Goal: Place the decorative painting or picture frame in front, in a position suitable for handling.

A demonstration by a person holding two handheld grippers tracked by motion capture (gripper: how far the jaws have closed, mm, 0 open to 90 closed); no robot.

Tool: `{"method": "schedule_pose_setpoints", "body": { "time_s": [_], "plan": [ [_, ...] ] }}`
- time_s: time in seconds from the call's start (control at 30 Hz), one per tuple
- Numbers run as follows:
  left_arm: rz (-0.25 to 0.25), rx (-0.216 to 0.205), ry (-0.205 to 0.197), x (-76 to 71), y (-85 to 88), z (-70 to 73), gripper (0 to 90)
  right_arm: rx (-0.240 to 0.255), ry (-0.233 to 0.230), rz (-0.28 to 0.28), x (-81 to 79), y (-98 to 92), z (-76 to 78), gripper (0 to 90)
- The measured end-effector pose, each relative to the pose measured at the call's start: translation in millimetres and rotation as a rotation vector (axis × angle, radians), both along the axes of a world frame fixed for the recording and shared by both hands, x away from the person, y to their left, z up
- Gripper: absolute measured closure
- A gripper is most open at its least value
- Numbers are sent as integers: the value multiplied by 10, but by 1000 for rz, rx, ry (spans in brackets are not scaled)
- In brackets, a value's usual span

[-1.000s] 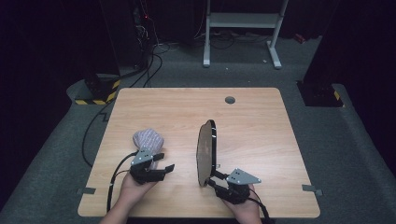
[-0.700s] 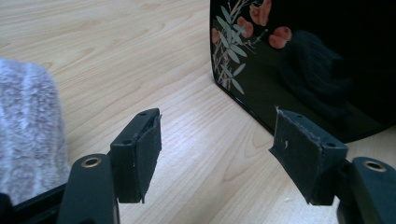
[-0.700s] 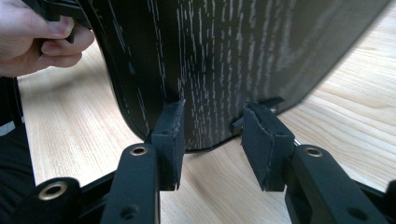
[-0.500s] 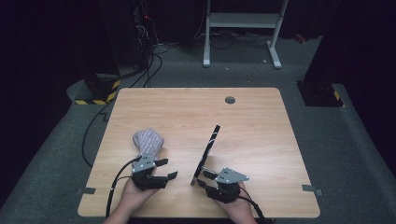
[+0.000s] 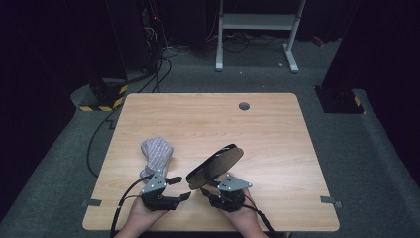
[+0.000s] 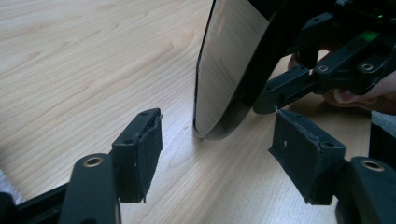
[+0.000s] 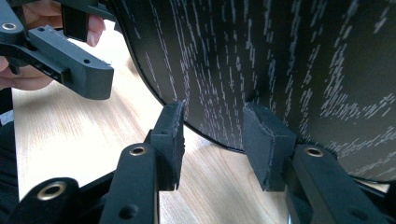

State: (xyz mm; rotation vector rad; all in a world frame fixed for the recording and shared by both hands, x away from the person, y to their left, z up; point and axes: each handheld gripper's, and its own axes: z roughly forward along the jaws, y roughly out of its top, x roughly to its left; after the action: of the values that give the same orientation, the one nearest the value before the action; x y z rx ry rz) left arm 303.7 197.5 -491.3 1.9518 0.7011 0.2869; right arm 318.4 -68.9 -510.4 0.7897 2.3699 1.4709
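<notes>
While the plate (image 5: 215,167) stands tilted on its rim near the table's (image 5: 277,139) front edge, leaning toward the left, the right gripper (image 5: 210,191) is at its lower rim. In the right gripper view its pads (image 7: 266,140) sit against the plate's streaked black face, jaws parted; whether they grip it I cannot tell. Just left, the left gripper (image 5: 179,188) is released, jaws wide, apart from the plate. A striped cloth (image 5: 156,154) lies behind it.
</notes>
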Motion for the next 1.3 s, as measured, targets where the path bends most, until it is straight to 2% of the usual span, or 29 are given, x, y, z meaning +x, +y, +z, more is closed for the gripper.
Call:
{"method": "schedule_pose_setpoints", "body": {
  "time_s": [0.2, 0.37, 0.5, 0.53, 0.77, 0.87, 1.03, 1.13, 1.23, 1.3],
  "plan": [
    [-21, 6, -39, -1, -85, 8, 387, 0, 1, -6, -19, -30, 1, 586],
    [-20, 8, -68, 42, -203, 20, 431, 6, -7, -41, -67, -164, 13, 586],
    [-16, -27, -90, 77, -308, 50, 451, 18, -8, -83, -93, -295, 26, 588],
    [-28, -36, -93, 87, -345, 72, 467, 21, -8, -94, -100, -329, 29, 588],
    [-16, -73, -192, 83, -487, 279, 526, 32, -13, -149, -155, -501, 51, 591],
    [-23, -87, -213, 98, -516, 327, 566, 33, -14, -158, -164, -526, 52, 592],
    [-28, -81, -283, 78, -585, 389, 687, 35, -11, -159, -161, -532, 48, 592],
    [-11, -51, -326, 71, -617, 391, 781, 35, -14, -155, -154, -530, 53, 592],
    [4, -27, -341, 67, -636, 405, 801, 39, -17, -154, -147, -533, 63, 592],
    [9, -32, -335, 88, -639, 417, 803, 44, -16, -154, -145, -533, 67, 592]
  ]
}}
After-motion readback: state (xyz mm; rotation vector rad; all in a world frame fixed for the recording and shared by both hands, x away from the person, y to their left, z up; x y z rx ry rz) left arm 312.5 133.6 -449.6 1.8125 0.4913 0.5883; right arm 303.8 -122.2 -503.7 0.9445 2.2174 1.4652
